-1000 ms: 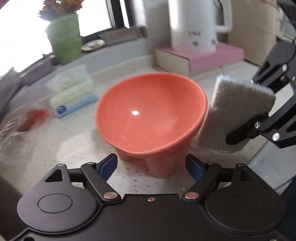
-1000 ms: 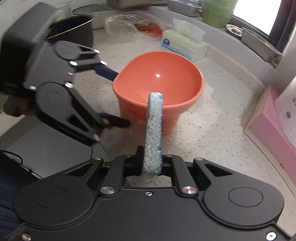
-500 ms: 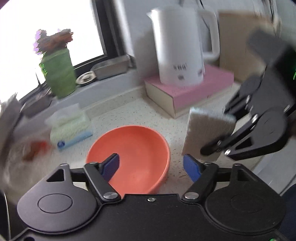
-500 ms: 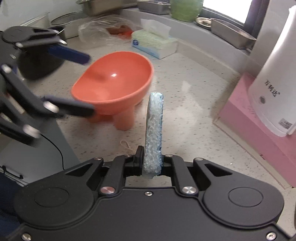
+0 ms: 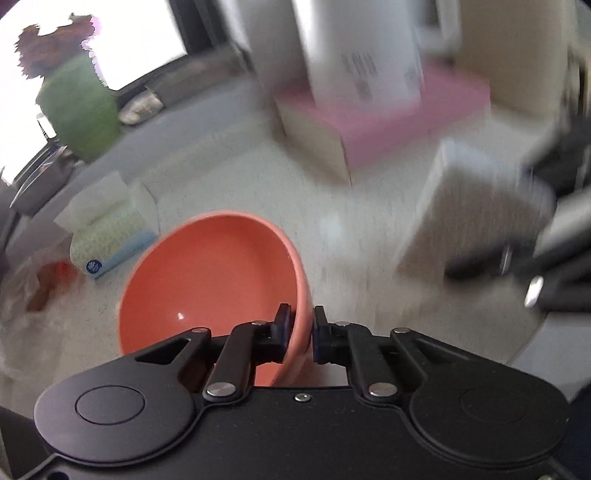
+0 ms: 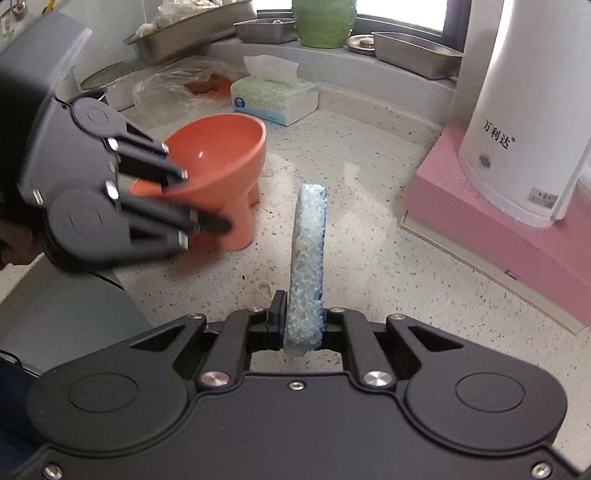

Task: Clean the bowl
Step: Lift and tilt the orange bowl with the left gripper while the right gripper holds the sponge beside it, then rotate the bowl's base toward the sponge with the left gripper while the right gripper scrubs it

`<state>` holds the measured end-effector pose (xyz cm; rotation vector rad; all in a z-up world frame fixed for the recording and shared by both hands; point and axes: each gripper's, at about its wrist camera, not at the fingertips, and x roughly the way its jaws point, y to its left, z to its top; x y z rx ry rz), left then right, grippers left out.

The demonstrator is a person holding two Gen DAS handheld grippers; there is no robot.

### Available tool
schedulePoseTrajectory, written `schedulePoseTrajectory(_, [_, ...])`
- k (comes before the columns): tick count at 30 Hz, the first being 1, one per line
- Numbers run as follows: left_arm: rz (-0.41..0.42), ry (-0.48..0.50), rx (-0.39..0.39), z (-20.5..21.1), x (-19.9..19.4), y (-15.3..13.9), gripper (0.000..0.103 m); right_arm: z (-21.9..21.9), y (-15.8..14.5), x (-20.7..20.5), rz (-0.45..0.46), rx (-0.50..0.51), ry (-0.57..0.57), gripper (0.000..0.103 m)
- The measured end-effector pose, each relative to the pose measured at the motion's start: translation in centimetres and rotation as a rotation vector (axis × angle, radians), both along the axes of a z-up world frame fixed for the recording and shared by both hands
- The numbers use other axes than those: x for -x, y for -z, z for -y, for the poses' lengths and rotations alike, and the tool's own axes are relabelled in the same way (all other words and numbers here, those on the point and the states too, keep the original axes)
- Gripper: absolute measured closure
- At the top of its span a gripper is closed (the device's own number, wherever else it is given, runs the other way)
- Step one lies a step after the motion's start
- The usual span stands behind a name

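An orange footed bowl point(image 5: 210, 280) point(image 6: 229, 155) stands on the speckled counter. My left gripper point(image 5: 300, 325) point(image 6: 203, 199) has its jaws closing onto the bowl's near wall. One pad sits inside the rim and one outside, both pressing on it. My right gripper point(image 6: 303, 321) is shut on a blue-and-white sponge point(image 6: 308, 258), held on edge and pointing forward. The sponge hangs to the right of the bowl without touching it. In the left wrist view the sponge point(image 5: 469, 206) and the right gripper behind it are blurred.
A white kettle point(image 6: 524, 110) stands on a pink box point(image 6: 498, 229) at the right. Behind the bowl lie a tissue pack point(image 6: 273, 96) and a plastic bag point(image 6: 173, 88). A green vase point(image 6: 325, 22) and metal trays point(image 6: 413, 48) line the window ledge. The counter's edge point(image 6: 122, 280) drops off at the left.
My left gripper has come in over the bowl's near rim and its jaws have gone from wide open to clamped on the wall. The right gripper with the sponge has drifted right, away from the bowl.
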<state>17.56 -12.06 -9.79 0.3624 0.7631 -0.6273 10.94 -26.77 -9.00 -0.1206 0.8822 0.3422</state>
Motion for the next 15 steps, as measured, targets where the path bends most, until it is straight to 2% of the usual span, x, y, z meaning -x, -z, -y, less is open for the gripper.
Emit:
schedulePoseTrajectory(1, [-0.038, -0.051, 0.116, -1.2, -0.6, -0.9, 0.092, 0.1, 0.0, 0.0, 0.005, -0.008, 0.004, 0.091])
schedulePoseTrajectory(5, [-0.147, -0.223, 0.412, -4.6, -2.0, -2.0, 0.093, 0.5, -0.5, -0.5, 0.027, -0.018, 0.013, 0.09])
schedulePoseTrajectory(8, [-0.272, -0.344, 0.692, -8.3, -2.8, -1.5, 0.092, 0.5, -1.0, -1.0, 0.039, -0.024, 0.018, 0.09])
schedulePoseTrajectory(9, [-0.303, -0.371, 0.751, -9.2, -2.7, -1.0, 0.092, 0.5, -1.1, -1.2, 0.041, -0.027, 0.017, 0.09])
schedulePoseTrajectory(15, [-0.378, -0.466, 0.89, -12.3, -2.4, 0.7, 0.092, -1.2, -3.5, -1.2, 0.111, -0.033, -0.043, 0.09])
